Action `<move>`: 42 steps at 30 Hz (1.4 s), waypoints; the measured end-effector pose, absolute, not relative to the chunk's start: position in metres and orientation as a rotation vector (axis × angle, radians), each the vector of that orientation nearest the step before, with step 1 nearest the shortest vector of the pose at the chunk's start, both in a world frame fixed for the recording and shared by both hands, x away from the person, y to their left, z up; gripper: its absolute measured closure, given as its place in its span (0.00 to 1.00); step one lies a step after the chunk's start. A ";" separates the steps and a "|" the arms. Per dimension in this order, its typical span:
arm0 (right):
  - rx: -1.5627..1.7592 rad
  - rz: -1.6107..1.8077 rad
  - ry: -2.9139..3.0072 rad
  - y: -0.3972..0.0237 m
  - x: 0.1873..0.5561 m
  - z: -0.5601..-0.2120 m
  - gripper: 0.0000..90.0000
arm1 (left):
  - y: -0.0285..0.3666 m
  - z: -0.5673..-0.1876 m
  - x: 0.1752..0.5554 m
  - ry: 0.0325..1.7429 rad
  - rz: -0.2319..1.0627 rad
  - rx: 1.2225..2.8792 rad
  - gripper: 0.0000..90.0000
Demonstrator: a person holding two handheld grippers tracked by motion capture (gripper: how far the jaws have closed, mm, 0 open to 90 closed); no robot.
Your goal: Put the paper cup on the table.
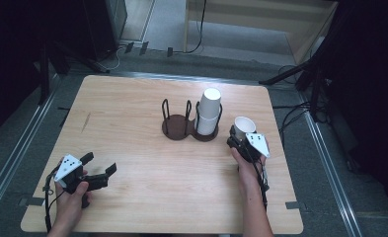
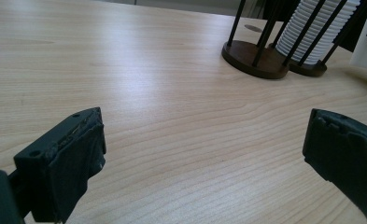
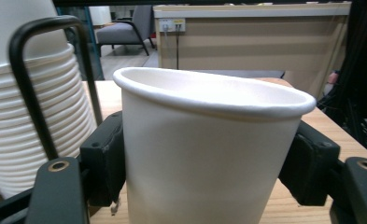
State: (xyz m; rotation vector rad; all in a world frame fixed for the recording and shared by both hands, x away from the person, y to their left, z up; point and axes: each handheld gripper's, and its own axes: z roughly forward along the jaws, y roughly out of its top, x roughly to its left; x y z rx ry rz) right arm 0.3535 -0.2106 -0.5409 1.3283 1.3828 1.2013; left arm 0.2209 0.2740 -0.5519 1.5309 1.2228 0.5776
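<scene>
A single white paper cup [image 1: 243, 126] stands mouth up between the jaws of my right gripper [image 1: 238, 138], just right of the cup holder. In the right gripper view both black pads [image 3: 107, 158] press on the sides of the cup [image 3: 209, 149], so that gripper is shut on it. The dark wire holder [image 1: 176, 129] has two rings. Its left ring is empty and its right ring holds a stack of upside-down white cups [image 1: 209, 111]. My left gripper [image 1: 100, 164] rests near the table's front left corner, open, with bare wood between its jaws [image 2: 204, 140].
The wooden table [image 1: 147, 187] carries a small dark streak [image 1: 85, 122] at its left. Dark stands and cables lie on the floor around the table. The stack of cups [image 3: 13, 126] and a holder wire [image 3: 31, 93] stand close on the left in the right gripper view.
</scene>
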 end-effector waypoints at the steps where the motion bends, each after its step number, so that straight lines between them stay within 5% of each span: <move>1: 1.327 1.199 1.379 -0.211 0.354 -0.541 0.30 | 0.274 -0.552 0.221 1.223 0.578 1.530 0.00; 36: 1.425 1.081 1.469 -0.210 0.355 -0.542 0.26 | 0.274 -0.552 0.221 1.231 0.579 1.522 0.00; 42: 1.410 1.091 1.488 -0.210 0.353 -0.542 0.19 | 0.275 -0.552 0.221 1.234 0.577 1.518 0.00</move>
